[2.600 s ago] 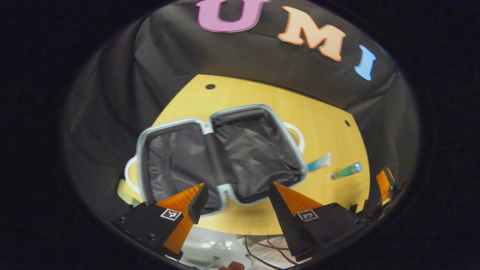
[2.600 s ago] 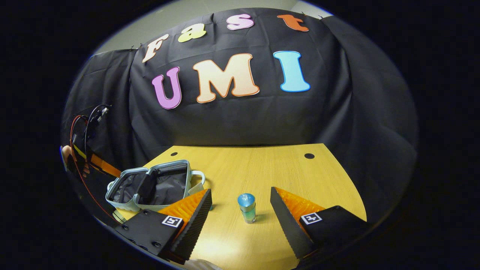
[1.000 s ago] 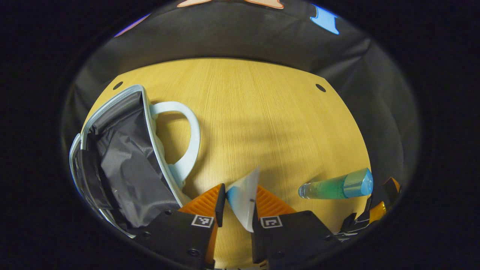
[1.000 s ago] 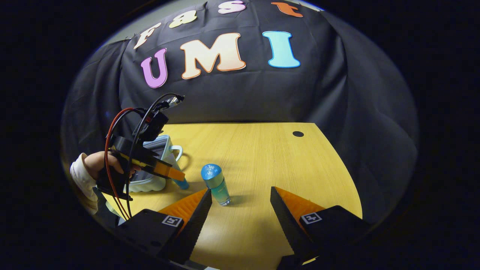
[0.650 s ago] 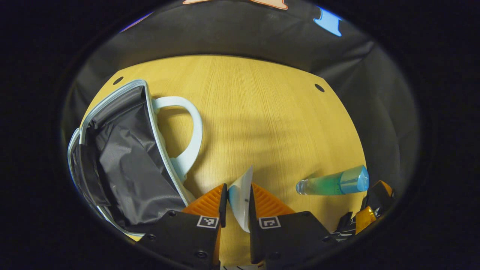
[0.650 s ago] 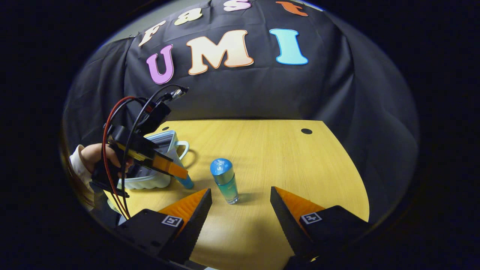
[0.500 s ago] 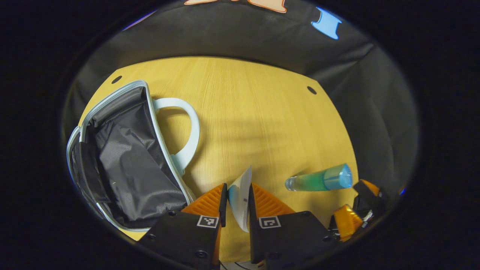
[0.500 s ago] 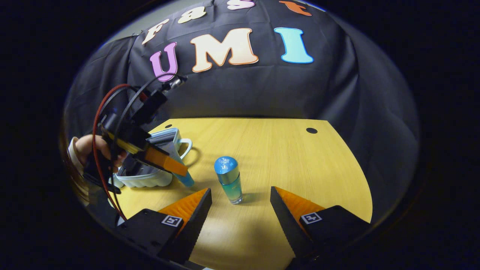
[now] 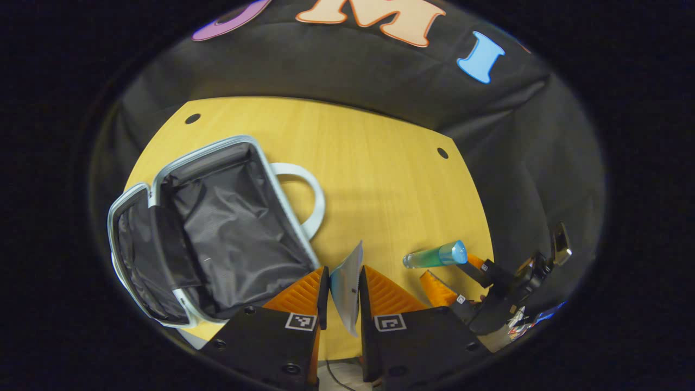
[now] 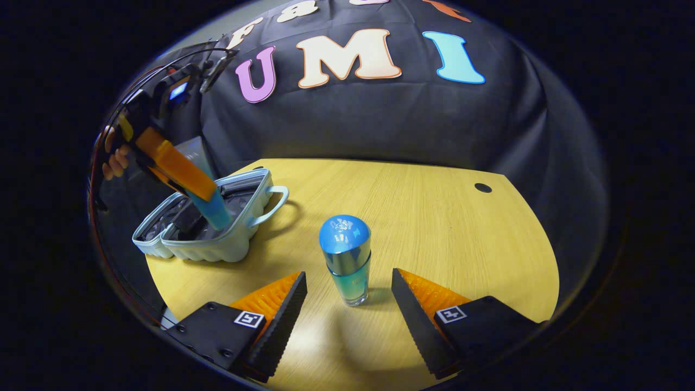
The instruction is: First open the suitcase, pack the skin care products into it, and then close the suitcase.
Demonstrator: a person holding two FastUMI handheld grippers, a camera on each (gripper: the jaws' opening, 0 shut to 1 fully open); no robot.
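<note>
The pale blue suitcase [image 9: 228,233] lies open on the wooden table [image 9: 369,174], its dark lining bare. My left gripper [image 9: 343,270] is shut on a white and blue tube [image 9: 347,279]. In the right gripper view that left gripper [image 10: 203,193] hangs tilted above the suitcase [image 10: 217,247], with the tube's blue end [image 10: 216,210] pointing into it. A blue-capped green bottle [image 10: 346,258] stands upright between the spread fingers of my open right gripper [image 10: 348,272], touching neither. In the left gripper view the bottle [image 9: 434,255] and right gripper [image 9: 448,267] sit at the right.
The suitcase's loop handle [image 9: 315,201] points toward the table's middle. A hand [image 10: 111,160] holds the left gripper, with cables above it. Bare tabletop [image 10: 434,233] stretches behind and right of the bottle, with cable holes [image 10: 482,188] near the back edge.
My left gripper has risen off the table with the tube and moved over the open suitcase. My right gripper has closed in, so the bottle now stands between its fingers.
</note>
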